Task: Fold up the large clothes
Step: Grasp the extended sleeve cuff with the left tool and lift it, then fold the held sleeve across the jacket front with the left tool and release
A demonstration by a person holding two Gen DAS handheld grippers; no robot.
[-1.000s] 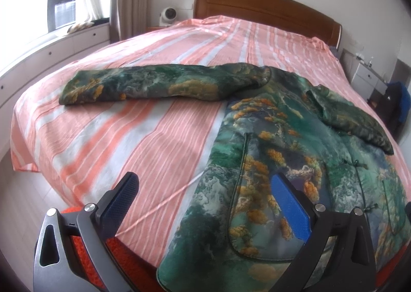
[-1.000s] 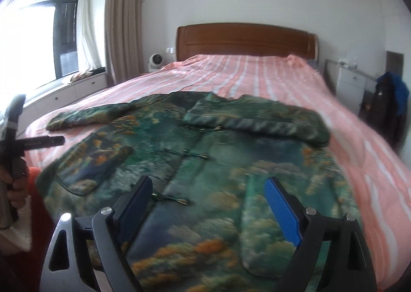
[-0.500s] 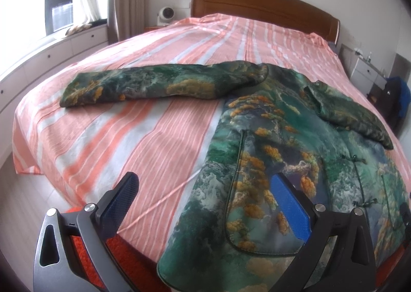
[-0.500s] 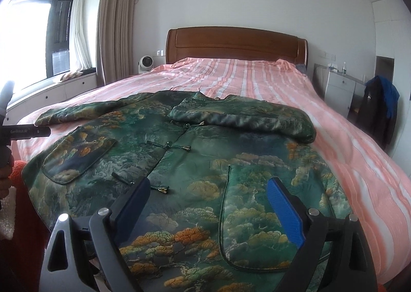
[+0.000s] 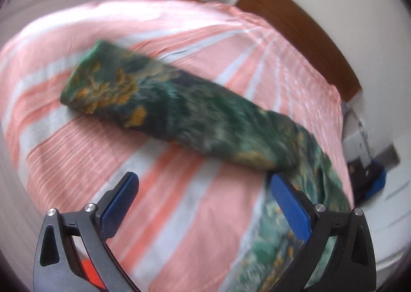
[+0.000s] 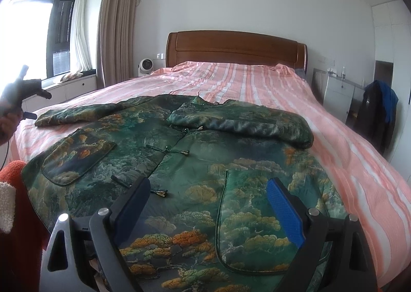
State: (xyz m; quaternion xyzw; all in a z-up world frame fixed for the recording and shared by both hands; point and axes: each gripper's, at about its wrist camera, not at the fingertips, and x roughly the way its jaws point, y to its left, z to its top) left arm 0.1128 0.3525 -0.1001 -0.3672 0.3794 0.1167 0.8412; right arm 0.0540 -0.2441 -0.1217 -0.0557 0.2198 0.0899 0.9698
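A large green jacket [image 6: 195,163] with an orange tree pattern lies flat, front up, on the striped bed [image 6: 257,81]. Its right sleeve [image 6: 241,122] is folded across the chest. Its left sleeve [image 5: 179,109] stretches out sideways over the sheet. My left gripper [image 5: 203,189] is open and empty, above the bed short of that sleeve; the view is blurred. It also shows from outside at the left edge of the right wrist view [image 6: 28,99]. My right gripper [image 6: 208,199] is open and empty above the jacket's lower hem.
A wooden headboard [image 6: 236,48] stands at the far end. A white nightstand [image 6: 339,91] and a chair with dark clothes [image 6: 377,112] stand to the right. A window bench [image 6: 69,84] and a small fan [image 6: 146,66] are to the left.
My left gripper has swung left and forward toward the outstretched sleeve, tilting its view. My right gripper has pulled back and risen slightly. Both stay open.
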